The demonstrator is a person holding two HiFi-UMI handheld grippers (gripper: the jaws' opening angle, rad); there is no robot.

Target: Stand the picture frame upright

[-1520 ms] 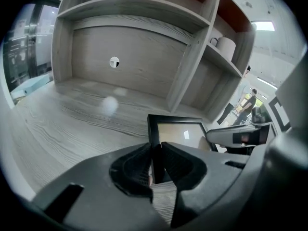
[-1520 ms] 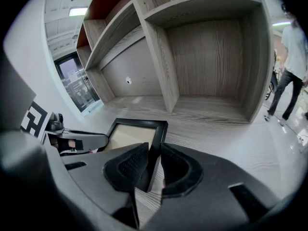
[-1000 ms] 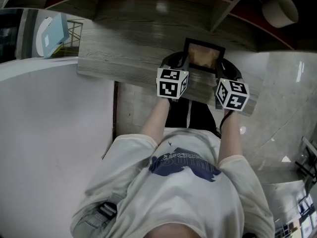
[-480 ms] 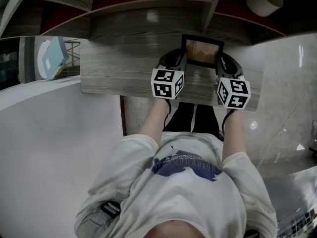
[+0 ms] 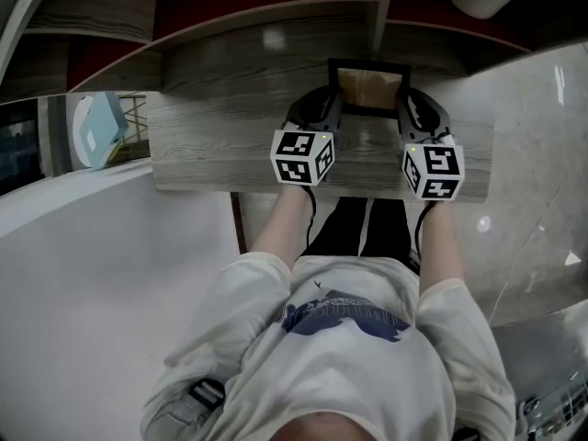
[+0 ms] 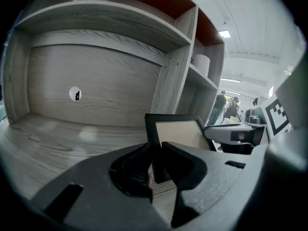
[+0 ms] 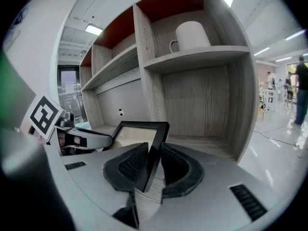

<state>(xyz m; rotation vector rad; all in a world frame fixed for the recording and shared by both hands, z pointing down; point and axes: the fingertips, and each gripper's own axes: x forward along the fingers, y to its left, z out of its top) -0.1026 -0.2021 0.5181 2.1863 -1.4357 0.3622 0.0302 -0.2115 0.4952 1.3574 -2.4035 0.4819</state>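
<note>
A black picture frame with a tan picture is held over the grey wooden desk, close to the shelf unit's back. It is raised off the flat and leans. My left gripper is shut on its left edge, and my right gripper is shut on its right edge. In the left gripper view the frame rises from between the jaws of the left gripper. In the right gripper view the frame's side bar runs slanted through the right gripper.
A white mug stands on the upper shelf at the right. An upright divider splits the shelf unit just behind the frame. The back panel has a round cable hole. A light blue object lies off the desk's left end.
Both grippers have carried the frame a little farther from the person, toward the shelf's back. Both grips hold as before.
</note>
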